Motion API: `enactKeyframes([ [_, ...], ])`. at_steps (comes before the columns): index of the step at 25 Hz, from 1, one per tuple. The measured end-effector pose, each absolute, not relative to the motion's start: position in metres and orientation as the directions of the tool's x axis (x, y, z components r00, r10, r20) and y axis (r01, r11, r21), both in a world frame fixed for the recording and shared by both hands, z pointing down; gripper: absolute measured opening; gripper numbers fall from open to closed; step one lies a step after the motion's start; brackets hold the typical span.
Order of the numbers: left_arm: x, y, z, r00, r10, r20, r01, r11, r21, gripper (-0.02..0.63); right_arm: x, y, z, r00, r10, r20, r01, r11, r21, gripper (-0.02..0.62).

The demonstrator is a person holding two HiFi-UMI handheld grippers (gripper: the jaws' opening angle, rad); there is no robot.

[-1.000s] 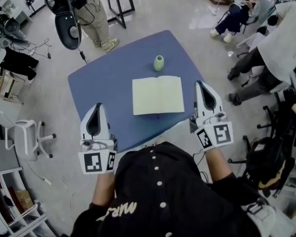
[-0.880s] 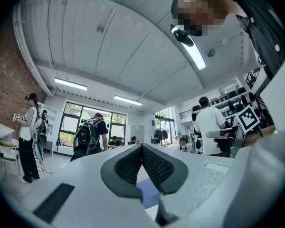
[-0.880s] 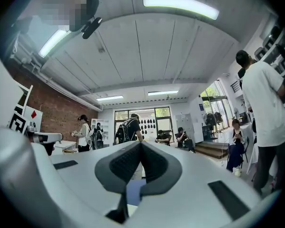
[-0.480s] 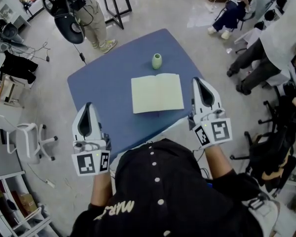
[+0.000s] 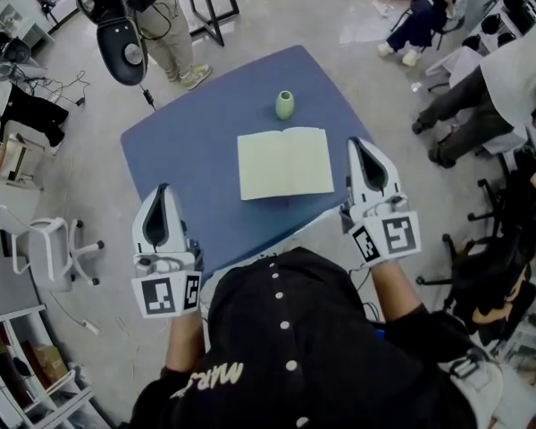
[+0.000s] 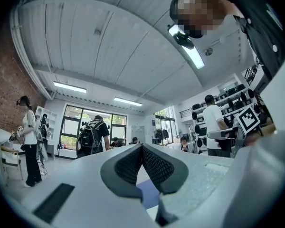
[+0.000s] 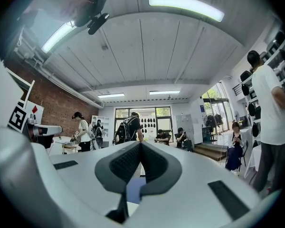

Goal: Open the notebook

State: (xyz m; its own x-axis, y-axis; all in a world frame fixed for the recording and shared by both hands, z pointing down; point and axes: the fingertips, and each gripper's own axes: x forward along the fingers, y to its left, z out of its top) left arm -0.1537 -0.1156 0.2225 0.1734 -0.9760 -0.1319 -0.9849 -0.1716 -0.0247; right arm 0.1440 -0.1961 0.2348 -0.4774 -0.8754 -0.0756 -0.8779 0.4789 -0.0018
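Notebook (image 5: 285, 163) — open already, spread flat near the middle of the blue table (image 5: 179, 141), two pale yellow-green pages side by side with the fold running down between them. Looks done, judging by how it lies; nothing left to turn, at most a drawing back of the tools. No cover in sight, only blank matte paper, thin and flat, with square corners. Beyond its far edge, near but apart from it, a small green vase (image 5: 285, 105), rounded and smooth, with a sheen like glazed pottery. Table top a plain matte blue slab, rectangular, set cornerwise to the head view.

Left gripper (image 5: 160, 191) by the near left edge of the table, well apart from the notebook — jaws closed tip to tip, nothing between them. Right gripper (image 5: 358, 143) just beside the notebook's right edge, not touching it as far as can be told, jaws likewise pressed together and empty. Both shells hard white plastic, tapered to a point, lined with dark ribbed pads (image 6: 156, 165) and ending in a marker cube (image 5: 389, 238) of black-and-white squares.
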Motion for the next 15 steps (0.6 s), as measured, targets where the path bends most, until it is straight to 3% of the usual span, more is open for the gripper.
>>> enactKeyframes([
  [15,-0.164,-0.116,0.226,0.152,-0.98,-0.125,-0.988,-0.151,-0.024,0.003,0.138,-0.201,0.237,-0.482,-0.873,-0.068,-0.876,0.483,0.006,0.003],
])
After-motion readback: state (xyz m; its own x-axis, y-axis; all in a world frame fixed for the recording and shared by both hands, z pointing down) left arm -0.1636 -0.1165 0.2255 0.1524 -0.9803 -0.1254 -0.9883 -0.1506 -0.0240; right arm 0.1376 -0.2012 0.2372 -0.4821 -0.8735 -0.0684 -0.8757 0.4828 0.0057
